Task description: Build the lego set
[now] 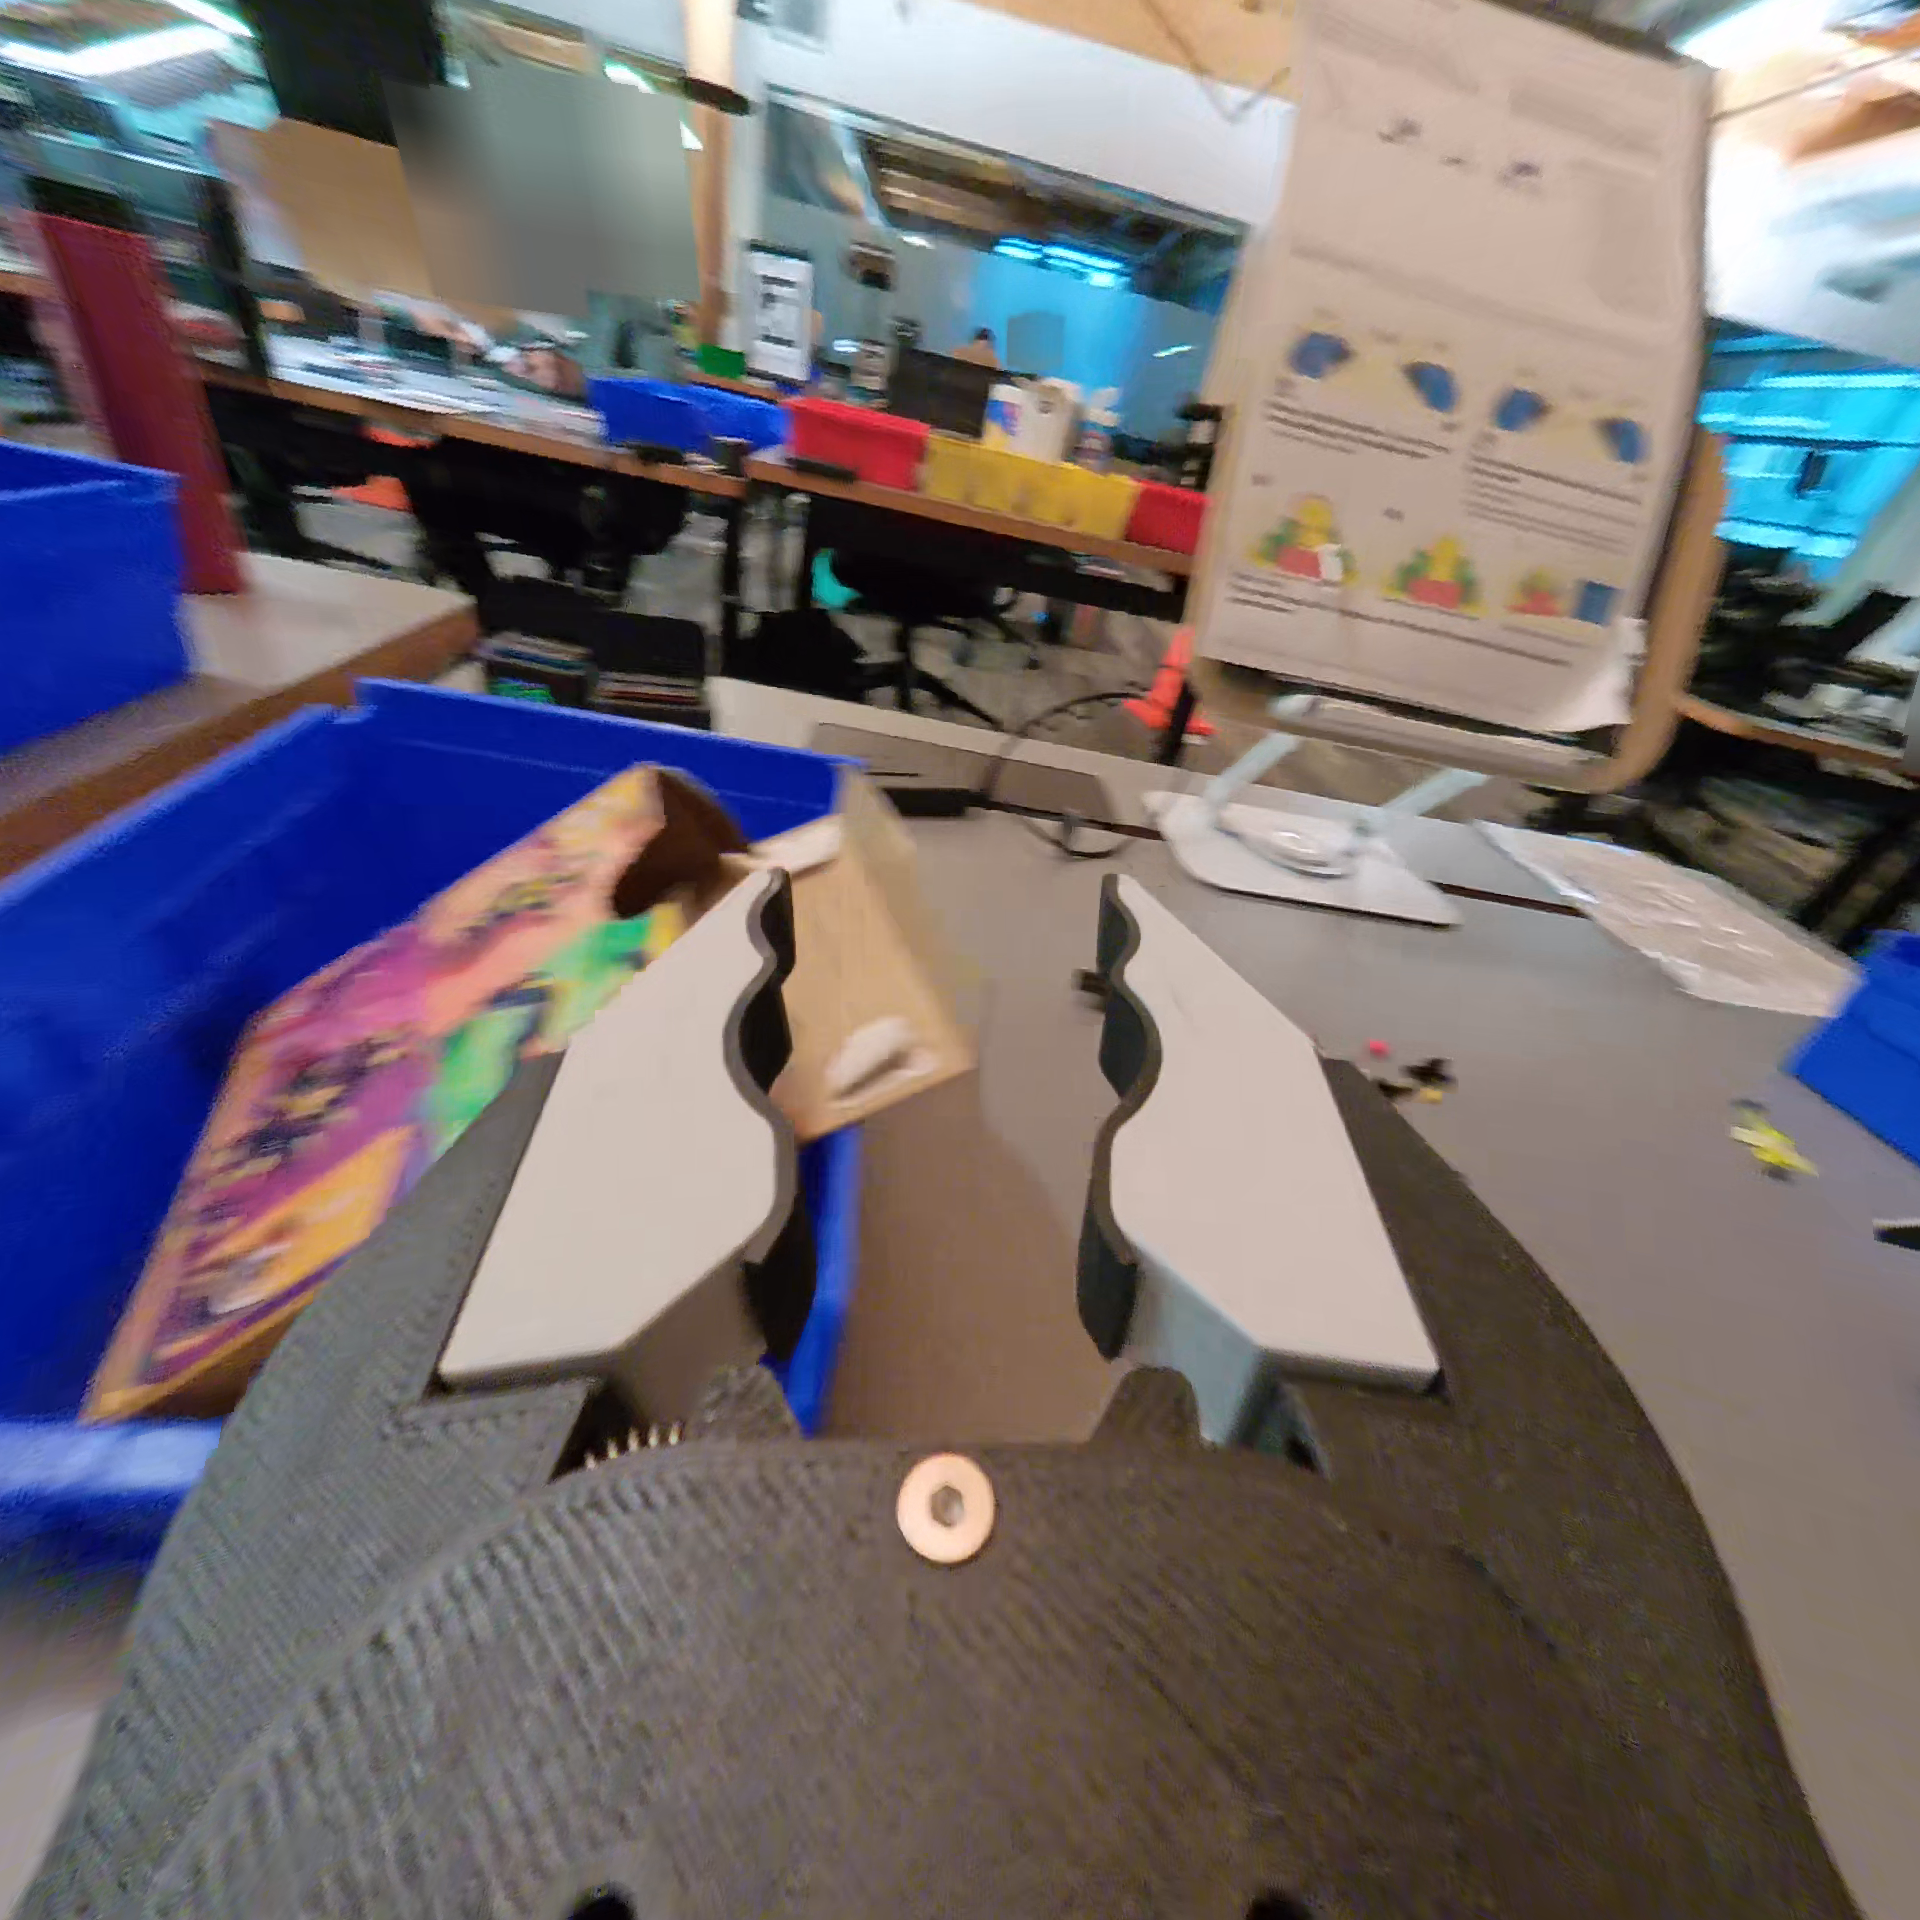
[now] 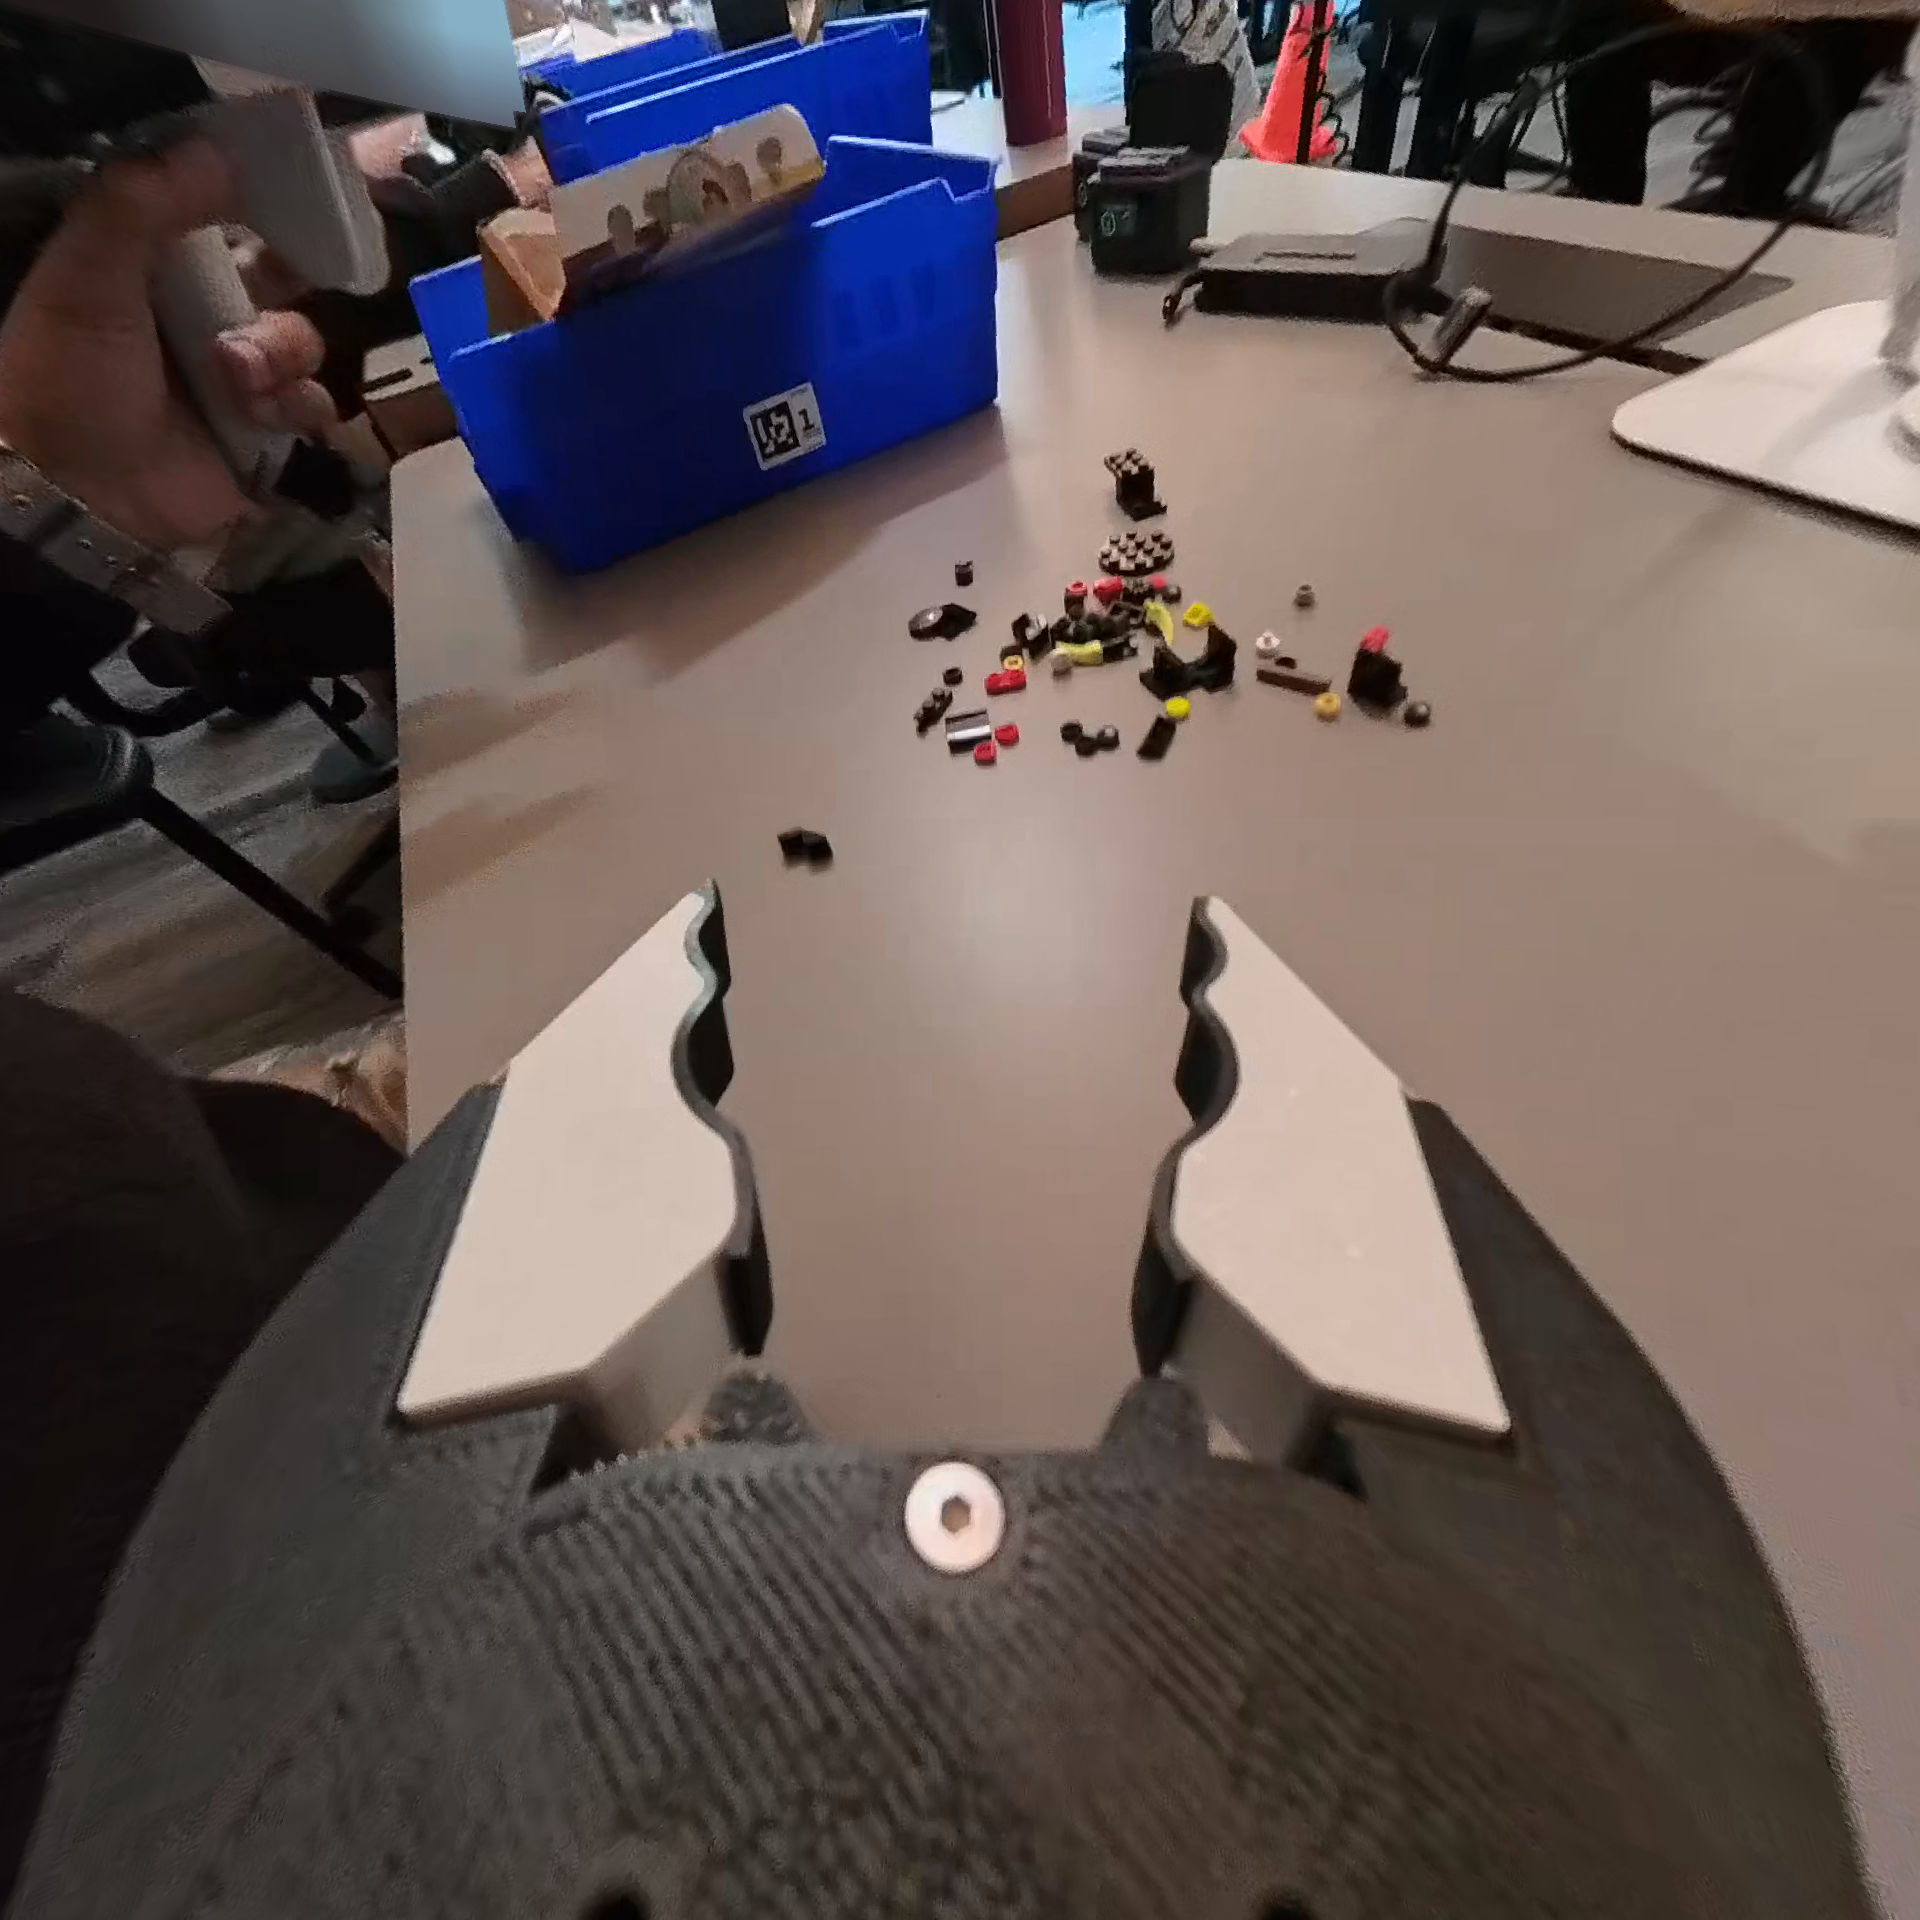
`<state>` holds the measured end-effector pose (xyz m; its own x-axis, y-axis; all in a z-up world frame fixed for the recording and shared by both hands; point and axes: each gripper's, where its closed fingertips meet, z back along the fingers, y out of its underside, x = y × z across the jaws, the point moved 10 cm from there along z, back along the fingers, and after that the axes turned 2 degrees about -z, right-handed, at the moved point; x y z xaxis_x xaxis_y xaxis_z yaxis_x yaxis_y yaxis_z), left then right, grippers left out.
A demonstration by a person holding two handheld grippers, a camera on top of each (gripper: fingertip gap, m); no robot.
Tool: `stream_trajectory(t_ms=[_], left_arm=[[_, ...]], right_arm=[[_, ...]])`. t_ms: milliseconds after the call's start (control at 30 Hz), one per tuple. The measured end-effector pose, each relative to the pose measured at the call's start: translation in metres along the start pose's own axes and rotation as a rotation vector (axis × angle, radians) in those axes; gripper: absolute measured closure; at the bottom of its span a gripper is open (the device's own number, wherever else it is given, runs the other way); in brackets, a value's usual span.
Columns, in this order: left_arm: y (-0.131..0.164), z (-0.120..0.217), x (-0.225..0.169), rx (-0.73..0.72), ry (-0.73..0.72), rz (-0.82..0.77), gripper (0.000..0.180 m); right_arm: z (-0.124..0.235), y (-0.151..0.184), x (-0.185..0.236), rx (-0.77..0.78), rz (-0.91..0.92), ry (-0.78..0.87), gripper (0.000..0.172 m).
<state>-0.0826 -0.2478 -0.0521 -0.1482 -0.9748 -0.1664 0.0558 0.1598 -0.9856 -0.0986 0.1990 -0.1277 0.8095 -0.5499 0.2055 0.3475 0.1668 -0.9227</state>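
My left gripper (image 1: 940,914) is open with nothing between its pads. It hovers over the right rim of a blue bin (image 1: 260,883). A colourful cardboard box (image 1: 343,1070) with an open flap (image 1: 862,977) leans in that bin, just beyond my left finger. My right gripper (image 2: 956,914) is open and empty, low over the grey table (image 2: 1455,1039). A lone black brick (image 2: 805,847) lies just ahead of its left finger. A pile of small black, red and yellow bricks (image 2: 1132,655) lies farther ahead. The blue bin (image 2: 727,395) with the box (image 2: 675,203) shows at the upper left.
A hand holds the other gripper's handle (image 2: 239,270) at the far left of the right wrist view. A stand with an instruction sheet (image 1: 1455,364) stands at the back right, its white base (image 2: 1766,416) on the table. Cables and black devices (image 2: 1288,270) lie behind the bricks. More blue bins (image 1: 83,582) stand left. About 35 centimeters separates my left fingertips from my right. My left tips are about 30 centimeters from the lone black brick (image 2: 805,847), my right tips only 12 centimeters.
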Motion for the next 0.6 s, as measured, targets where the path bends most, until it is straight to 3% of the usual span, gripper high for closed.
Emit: stream_trajectory(t_ms=[167,367,500,600], left_arm=[[0.011,0.005,0.042,0.054,-0.077,-0.044,0.106],[0.029,-0.006,0.057,0.211,0.019,-0.112,0.080],[0.031,-0.007,0.064,0.353,0.082,-0.307,0.078],[0.022,-0.006,0.068,0.354,0.099,-0.440,0.073]], right_arm=[[-0.049,-0.034,0.014,0.010,0.083,-0.043,0.087],[-0.135,-0.116,0.047,-0.070,0.148,-0.222,0.093],[-0.193,-0.157,0.076,-0.095,0.128,-0.373,0.096],[-0.228,-0.170,0.090,-0.069,0.104,-0.429,0.097]])
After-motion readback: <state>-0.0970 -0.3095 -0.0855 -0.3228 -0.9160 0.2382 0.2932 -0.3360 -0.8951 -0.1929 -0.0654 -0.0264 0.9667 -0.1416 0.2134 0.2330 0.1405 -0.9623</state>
